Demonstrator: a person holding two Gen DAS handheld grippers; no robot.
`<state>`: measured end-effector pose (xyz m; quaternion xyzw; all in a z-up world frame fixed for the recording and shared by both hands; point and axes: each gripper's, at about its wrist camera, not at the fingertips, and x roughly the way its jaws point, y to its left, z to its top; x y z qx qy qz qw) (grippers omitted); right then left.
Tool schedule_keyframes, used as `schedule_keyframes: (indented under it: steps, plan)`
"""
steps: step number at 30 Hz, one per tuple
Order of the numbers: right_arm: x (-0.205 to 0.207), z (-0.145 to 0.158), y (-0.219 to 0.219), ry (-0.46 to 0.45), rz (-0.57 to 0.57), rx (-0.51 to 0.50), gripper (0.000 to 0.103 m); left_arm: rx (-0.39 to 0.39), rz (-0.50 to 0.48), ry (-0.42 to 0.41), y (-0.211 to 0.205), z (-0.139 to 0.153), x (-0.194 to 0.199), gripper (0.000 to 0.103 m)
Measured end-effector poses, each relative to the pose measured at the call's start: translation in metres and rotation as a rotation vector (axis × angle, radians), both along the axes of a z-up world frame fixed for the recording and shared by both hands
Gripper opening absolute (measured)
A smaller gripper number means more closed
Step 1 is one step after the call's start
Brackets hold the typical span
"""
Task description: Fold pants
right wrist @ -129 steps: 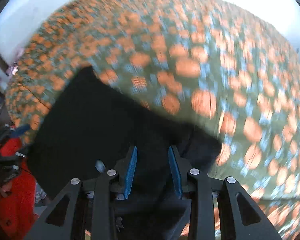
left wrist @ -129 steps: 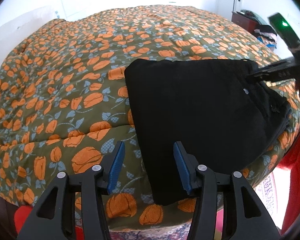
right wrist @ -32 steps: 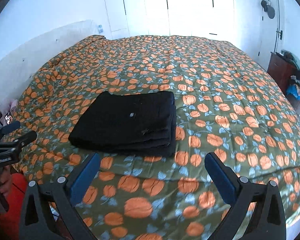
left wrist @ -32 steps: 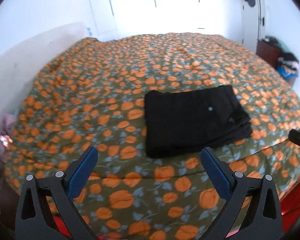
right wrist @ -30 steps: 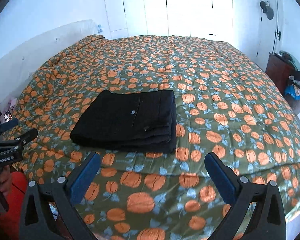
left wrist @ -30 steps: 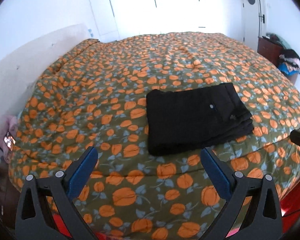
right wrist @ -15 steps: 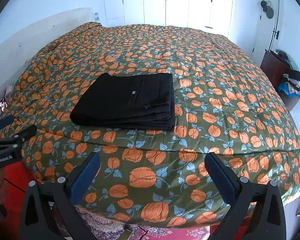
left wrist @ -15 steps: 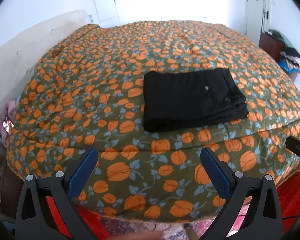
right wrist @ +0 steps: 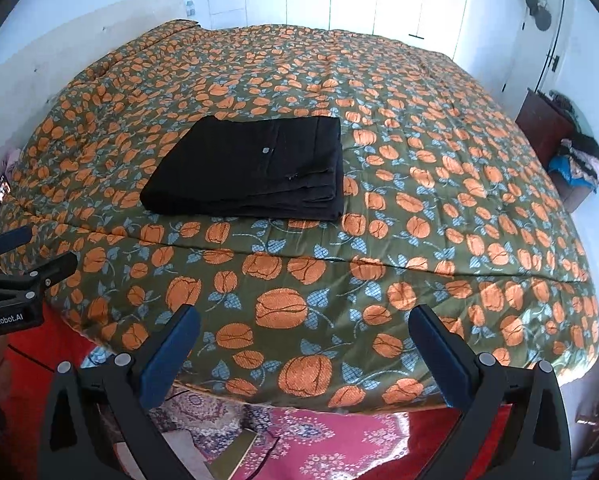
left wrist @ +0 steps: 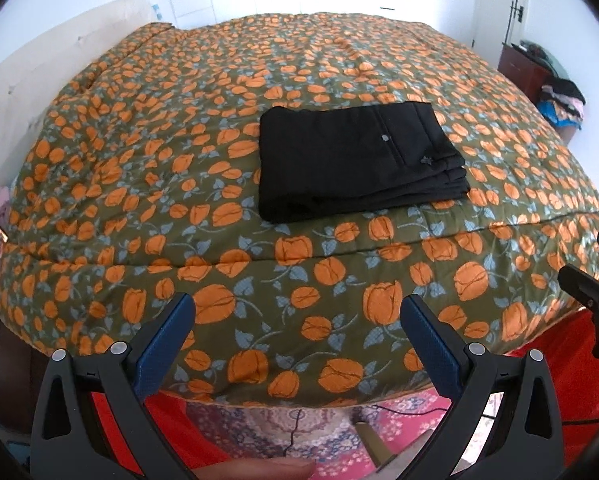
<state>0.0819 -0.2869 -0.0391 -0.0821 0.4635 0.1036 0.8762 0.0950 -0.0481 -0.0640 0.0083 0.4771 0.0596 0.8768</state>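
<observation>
From the left wrist view, the black pants (left wrist: 355,160) lie as a compact, squared rectangle on the bed (left wrist: 219,80), several layers stacked at the near and right edges, a small button showing on top; the folding looks finished, and nothing appears left beyond perhaps squaring the slightly stepped layers at the right corner. The left gripper (left wrist: 299,332) has its jaws spread wide with nothing between them, held off the foot of the bed, so the pants sit well apart from it, up and slightly right of the gap. At the right edge a part of the right gripper (left wrist: 595,300) shows, also clear of the cloth. From the right wrist view, the same bundle (right wrist: 251,168) rests flat near the foot edge of the patterned cover, edges fairly even. The right gripper (right wrist: 303,336) likewise stands wide open and empty, below the mattress edge, with the pants well apart, up and to the left of its jaws.
</observation>
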Motion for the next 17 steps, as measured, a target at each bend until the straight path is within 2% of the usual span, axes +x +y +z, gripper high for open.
schedule_keyframes:
  steps: [17]
  plan:
    - [0.0003,-0.0057,0.0069,0.002,0.013,-0.001,0.103,-0.003,0.029,-0.009,0.0059,-0.0004,0.0045,0.102]
